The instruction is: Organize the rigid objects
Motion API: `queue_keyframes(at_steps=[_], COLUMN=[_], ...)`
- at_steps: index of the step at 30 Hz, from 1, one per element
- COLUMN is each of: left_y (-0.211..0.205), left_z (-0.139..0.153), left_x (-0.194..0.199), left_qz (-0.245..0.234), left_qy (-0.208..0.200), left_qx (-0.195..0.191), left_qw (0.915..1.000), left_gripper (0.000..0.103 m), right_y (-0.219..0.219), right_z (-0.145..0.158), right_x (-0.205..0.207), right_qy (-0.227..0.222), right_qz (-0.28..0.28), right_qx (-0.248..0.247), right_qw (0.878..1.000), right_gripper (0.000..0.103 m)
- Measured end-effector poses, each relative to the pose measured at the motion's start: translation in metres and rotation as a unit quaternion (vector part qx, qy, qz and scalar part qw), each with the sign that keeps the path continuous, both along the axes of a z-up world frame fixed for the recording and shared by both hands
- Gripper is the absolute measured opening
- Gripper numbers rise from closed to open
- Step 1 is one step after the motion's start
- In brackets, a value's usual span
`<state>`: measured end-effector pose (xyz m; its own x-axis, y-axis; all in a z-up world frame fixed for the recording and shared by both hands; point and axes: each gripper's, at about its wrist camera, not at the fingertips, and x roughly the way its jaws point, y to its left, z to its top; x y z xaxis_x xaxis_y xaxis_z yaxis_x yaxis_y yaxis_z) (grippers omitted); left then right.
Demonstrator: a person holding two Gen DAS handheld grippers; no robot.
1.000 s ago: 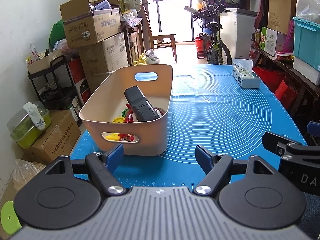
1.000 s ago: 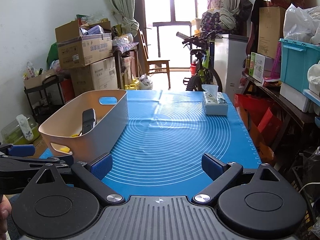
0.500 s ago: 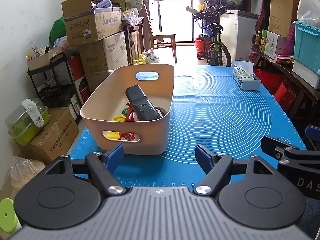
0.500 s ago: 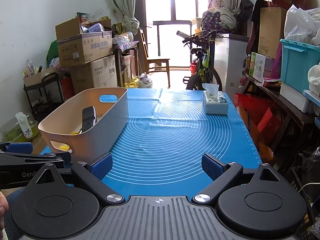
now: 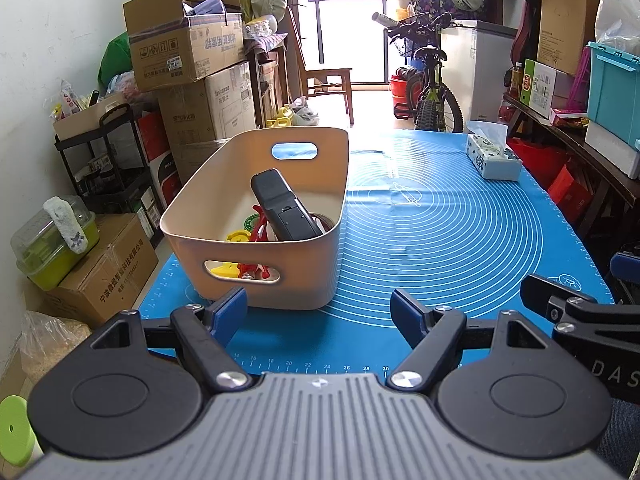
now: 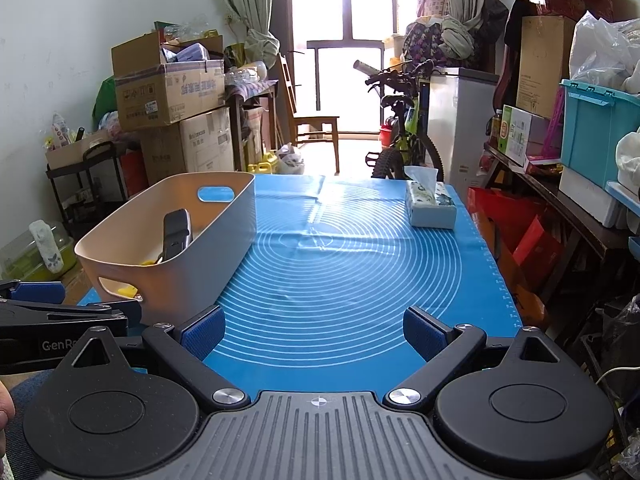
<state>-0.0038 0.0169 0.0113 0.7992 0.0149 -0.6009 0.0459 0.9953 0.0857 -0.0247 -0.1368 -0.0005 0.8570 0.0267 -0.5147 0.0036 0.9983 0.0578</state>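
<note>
Stiff, probably light bin (image 5: 256,280) holding remote (image 5: 282,206), best pinched at rim; both grippers (image 5: 319,310) (image 6: 315,328) agape, empty.

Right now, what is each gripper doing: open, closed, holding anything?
Left gripper: open, nothing between its fingers.
Right gripper: open, nothing between its fingers.

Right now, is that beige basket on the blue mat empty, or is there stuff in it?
Not empty. The beige basket holds a black remote leaning inside, with red and yellow toy pieces beneath it, also visible through the handle slot.
</note>
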Motion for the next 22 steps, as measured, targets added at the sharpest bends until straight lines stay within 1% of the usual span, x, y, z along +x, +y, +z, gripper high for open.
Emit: queue_keyframes(at_steps=[22], left_y=[-0.0003], left_z=[-0.0015], left_x=[-0.0009], left_qz=[-0.002], left_qy=[-0.001], left_qx=[-0.006], left_qw=[1.0000], left_gripper=[0.079], right_y=[-0.0014], right_z=[-0.0040], right_x=[0.0001], right_qy=[0.003], right_qz=[0.001], right_qx=[-0.006], right_qw=[1.000], right_gripper=[0.096])
